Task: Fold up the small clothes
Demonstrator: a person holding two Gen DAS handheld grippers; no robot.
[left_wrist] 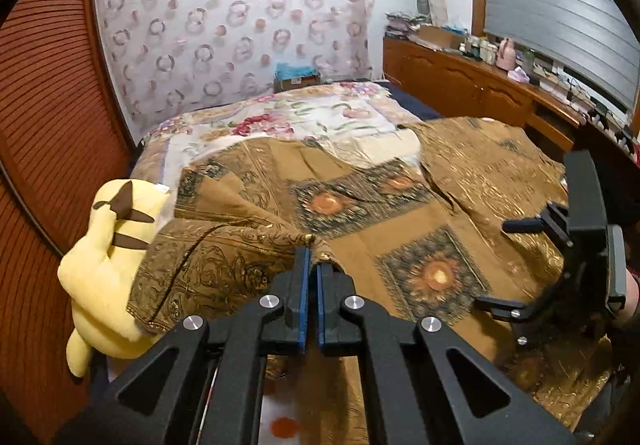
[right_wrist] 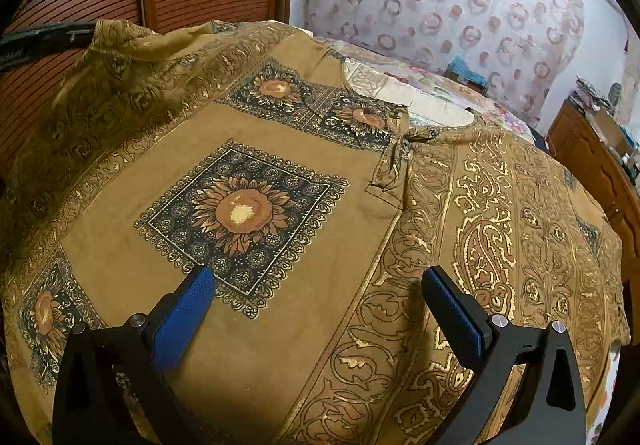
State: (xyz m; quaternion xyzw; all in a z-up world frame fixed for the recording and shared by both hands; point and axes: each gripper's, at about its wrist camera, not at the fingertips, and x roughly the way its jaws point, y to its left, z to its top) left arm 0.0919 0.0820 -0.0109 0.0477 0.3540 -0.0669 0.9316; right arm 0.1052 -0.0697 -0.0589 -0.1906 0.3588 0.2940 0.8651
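Brown fabric fills both of my views: a tunic [right_wrist: 280, 173] printed with sunflower squares and gold paisley bands lies spread over the bed [left_wrist: 280, 117], on top of a floral bedspread [left_wrist: 248, 125] that shows beyond its neckline. My left tongs [left_wrist: 313, 265] are pinched together on a fold of the tunic's patterned edge, the blue pads nearly meeting with the cloth bunched up between their tips, and that part of the garment is lifted and doubled back toward the middle. My right tongs [right_wrist: 316, 281] stand wide apart, gripping nothing; the blue fingertips [right_wrist: 202, 279] sit low over the plain brown area just below the large sunflower square [right_wrist: 242, 215], though I cannot tell whether they touch the cloth. From the left wrist view, my right tongs appear at the right edge of the garment, fingers spread. A tied neck cord [right_wrist: 404, 143] sits at the collar opening, between the sunflower panels and the paisley band. A yellow plush toy [left_wrist: 104, 265] with brown stripes lies at the left side of the bed, touching the raised fold of the tunic. Behind the bed hangs a curtain [left_wrist: 240, 17] with ring patterns, and a wooden cabinet [left_wrist: 460, 81] crowded with small items runs along the right wall.
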